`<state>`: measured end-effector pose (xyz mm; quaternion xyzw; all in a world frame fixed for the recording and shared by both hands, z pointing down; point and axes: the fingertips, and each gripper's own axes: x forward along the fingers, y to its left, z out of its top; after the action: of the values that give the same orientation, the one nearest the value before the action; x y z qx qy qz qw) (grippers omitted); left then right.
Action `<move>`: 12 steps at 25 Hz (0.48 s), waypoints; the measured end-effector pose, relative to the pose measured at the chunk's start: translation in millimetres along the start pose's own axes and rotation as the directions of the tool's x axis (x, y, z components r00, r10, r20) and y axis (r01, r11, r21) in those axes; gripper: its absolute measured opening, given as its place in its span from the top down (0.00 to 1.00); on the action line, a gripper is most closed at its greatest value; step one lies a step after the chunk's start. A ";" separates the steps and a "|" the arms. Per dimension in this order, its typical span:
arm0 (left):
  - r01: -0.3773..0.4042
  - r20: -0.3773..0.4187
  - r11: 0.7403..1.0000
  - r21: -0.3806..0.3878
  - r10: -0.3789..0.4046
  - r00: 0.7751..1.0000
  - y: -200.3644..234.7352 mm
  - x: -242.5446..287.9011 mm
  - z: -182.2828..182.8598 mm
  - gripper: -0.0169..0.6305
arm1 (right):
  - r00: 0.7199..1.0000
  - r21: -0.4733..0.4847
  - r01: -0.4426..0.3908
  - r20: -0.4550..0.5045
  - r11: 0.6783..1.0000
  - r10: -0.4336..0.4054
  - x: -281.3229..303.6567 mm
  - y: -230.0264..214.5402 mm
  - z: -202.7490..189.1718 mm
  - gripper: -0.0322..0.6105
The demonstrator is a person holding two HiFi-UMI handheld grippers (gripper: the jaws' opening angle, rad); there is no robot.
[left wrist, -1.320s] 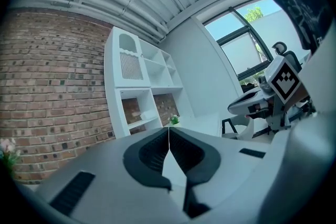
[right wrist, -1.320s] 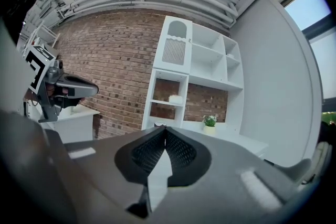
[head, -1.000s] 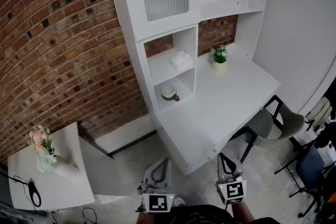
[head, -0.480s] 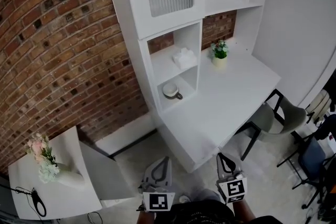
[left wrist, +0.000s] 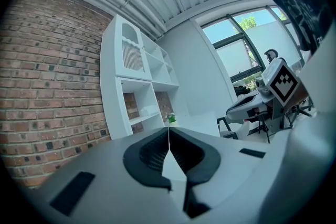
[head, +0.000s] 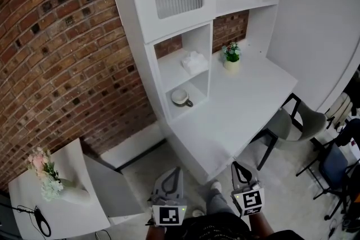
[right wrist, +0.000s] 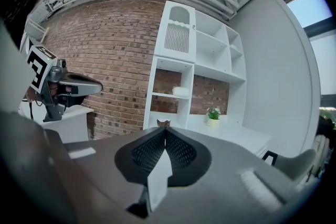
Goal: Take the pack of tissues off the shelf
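Observation:
The pack of tissues (head: 194, 62) is a white bundle lying on the upper open shelf of the white shelf unit (head: 169, 19), far ahead of both grippers; it also shows as the small pale pack of tissues (right wrist: 180, 91) in the right gripper view and the pack of tissues (left wrist: 149, 110) in the left gripper view. My left gripper (head: 173, 173) and right gripper (head: 238, 167) hang low near the floor in front of the desk, both shut with nothing between their jaws.
A cup on a saucer (head: 181, 98) sits on the shelf below the tissues. A small potted plant (head: 231, 57) stands on the white desk (head: 242, 104). A grey chair (head: 295, 123) is at the desk's right. A low white table (head: 39, 208) with flowers stands left.
The head view has shifted slightly; the shelf unit and desk sit a little closer and more leftward. A shoe now shows between the grippers. Both grippers stay shut.

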<state>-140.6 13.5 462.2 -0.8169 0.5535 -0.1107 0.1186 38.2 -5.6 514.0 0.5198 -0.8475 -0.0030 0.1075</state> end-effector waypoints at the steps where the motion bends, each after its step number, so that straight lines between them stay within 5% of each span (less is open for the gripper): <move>1: 0.003 -0.006 1.000 0.001 -0.003 1.000 0.0 1.2 -1.2 0.96 | 1.000 0.002 0.002 0.001 1.000 -0.002 1.2 -1.2 0.3 0.94; 12: -0.014 -0.010 1.000 0.004 0.014 1.000 16.5 31.5 -3.7 0.96 | 1.000 0.007 -0.010 0.024 1.000 0.010 39.7 -17.1 13.9 0.94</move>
<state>-144.8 -22.0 462.1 -0.8123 0.5595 -0.1149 0.1180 33.3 -50.0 505.6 0.5160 -0.8512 -0.0058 0.0954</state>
